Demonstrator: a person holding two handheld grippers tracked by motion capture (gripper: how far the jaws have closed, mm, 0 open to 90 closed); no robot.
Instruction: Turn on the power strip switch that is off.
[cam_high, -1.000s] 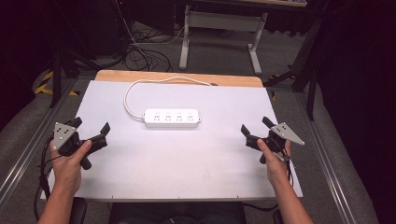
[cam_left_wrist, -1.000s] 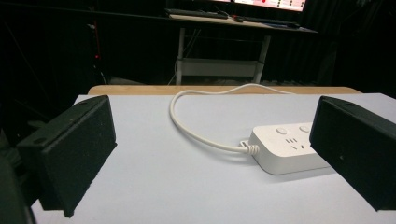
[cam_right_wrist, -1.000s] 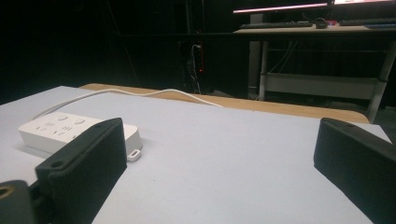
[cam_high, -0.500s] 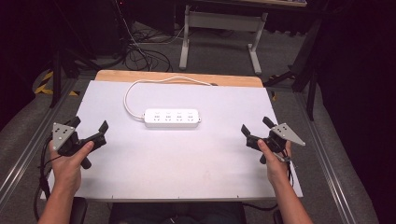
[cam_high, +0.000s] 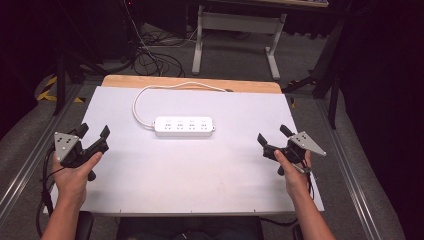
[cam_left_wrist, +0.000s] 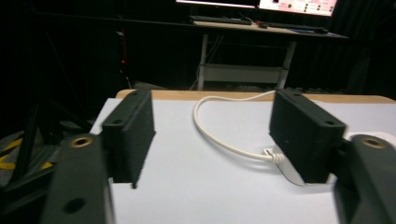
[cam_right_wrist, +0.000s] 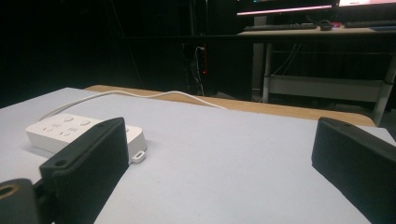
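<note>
- Seen from the high view, a white table (cam_high: 200, 180) fills the middle, with a strip of bare wood along its far edge. A white power strip (cam_high: 184, 126) lies flat a little beyond the centre, long side running left to right. Its white cord (cam_high: 145, 97) leaves the left end, loops toward the far edge and runs off to the right along the wood. The left gripper (cam_high: 93, 136) is held by a hand (cam_high: 74, 172) near the table's left edge, jaws spread wide and empty, pointing forward and toward the strip. The right gripper (cam_high: 272, 137) is held by the other hand (cam_high: 292, 170) near the right edge, jaws likewise wide apart and empty. Both grippers are well apart from the strip, one on each side. Dark floor, cables and a desk frame lie beyond the table.

- Looking along the left gripper view, two black jaws rise from the bottom, set wide with nothing between them but bare table (cam_left_wrist: 210, 186). The cord (cam_left_wrist: 210, 135) curves between them farther off, and its end meets the strip (cam_left_wrist: 285, 165), mostly hidden behind the right-hand jaw.

- Looking along the right gripper view, the two black jaws stand wide apart over bare table (cam_right_wrist: 224, 158). The strip (cam_right_wrist: 65, 128) lies at the left, partly behind one jaw, sockets up, and the cord (cam_right_wrist: 154, 94) trails away toward the wooden edge. A desk with a lit monitor stands in the dark background.
</note>
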